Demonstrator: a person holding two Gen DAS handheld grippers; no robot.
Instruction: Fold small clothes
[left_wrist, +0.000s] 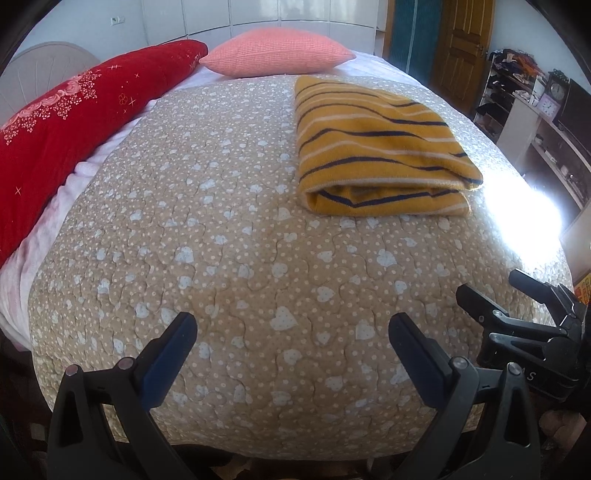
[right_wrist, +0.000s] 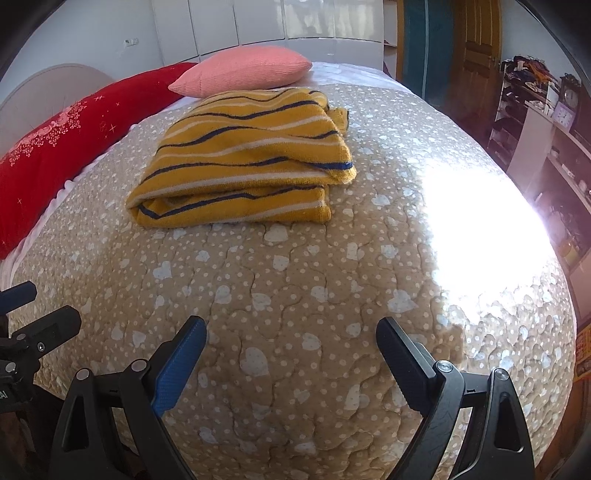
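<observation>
We count one folded striped garment (left_wrist: 380, 147) on the bed (left_wrist: 229, 258), lying well ahead of both claws. Our left claw (left_wrist: 291, 325) gapes wide and holds nothing; our right claw (right_wrist: 291, 328) does too. Beyond the garment lie two pillows: one pink pillow (left_wrist: 277, 51) and one red pillow (left_wrist: 74, 122).

I see a mustard-yellow garment (left_wrist: 376, 147) with thin navy and white stripes lying on a tan quilt (left_wrist: 221, 258) dotted white and scattered with pale blue-white hearts. Beyond the garment sits a salmon-pink ribbed cushion (left_wrist: 277, 51), and to the cushion's left a deep red pillow (left_wrist: 74, 125) with pink roses and small white sparkles. My left gripper (left_wrist: 291, 325) and right gripper (right_wrist: 291, 328) are black, each with a blue pad on one finger
</observation>
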